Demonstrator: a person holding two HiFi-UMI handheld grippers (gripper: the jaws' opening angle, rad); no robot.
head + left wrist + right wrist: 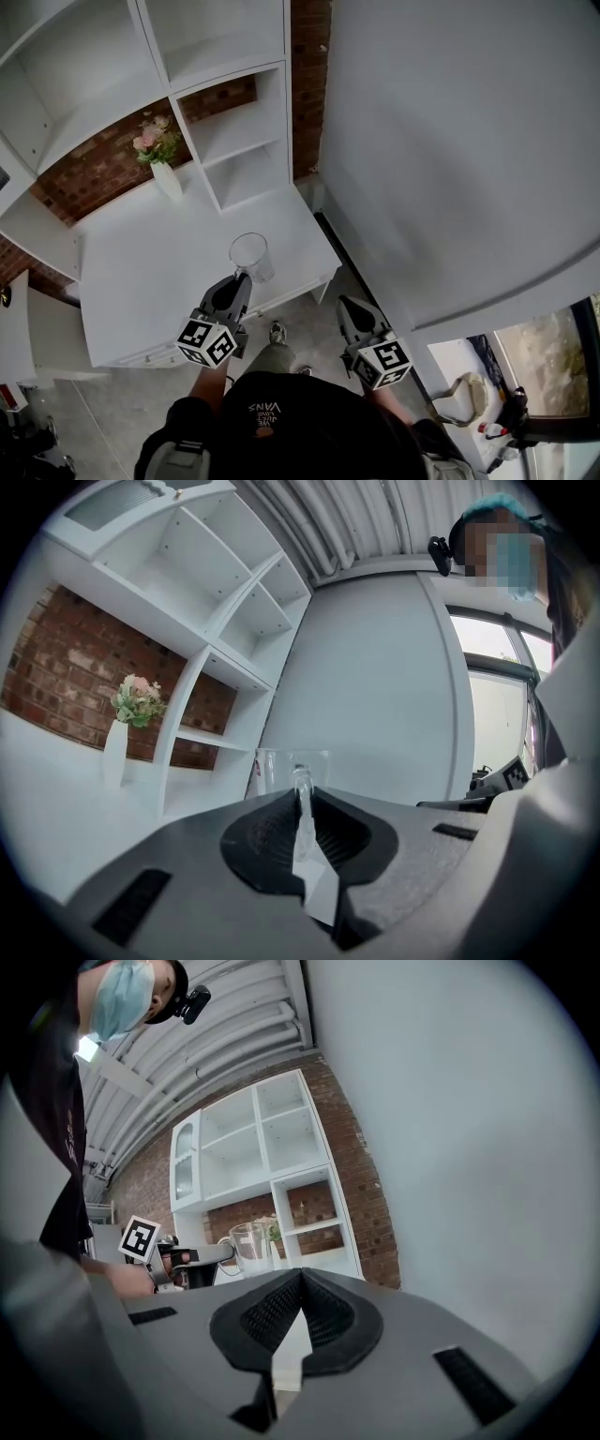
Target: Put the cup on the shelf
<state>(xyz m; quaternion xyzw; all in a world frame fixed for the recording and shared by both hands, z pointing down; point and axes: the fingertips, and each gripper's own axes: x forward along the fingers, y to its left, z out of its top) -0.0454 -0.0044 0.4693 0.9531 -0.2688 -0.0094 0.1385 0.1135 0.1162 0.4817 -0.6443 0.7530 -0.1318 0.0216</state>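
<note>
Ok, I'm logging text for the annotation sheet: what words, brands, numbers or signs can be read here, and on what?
"VANS": upside down, in white on the person's black top; the smaller line beside it is too small to read.
Left gripper and right gripper: square black-and-white marker patterns only, no letters.
Cup: no readable print.

Home-style rm: white shelving (240, 127), brick wall (98, 167), flower vase (169, 180).

The dark grey right gripper (300, 1277) is closed on nothing. Beyond it, the left gripper (223, 1254) pinches a clear glass cup (251, 1247) before white shelves (272, 1147)
</note>
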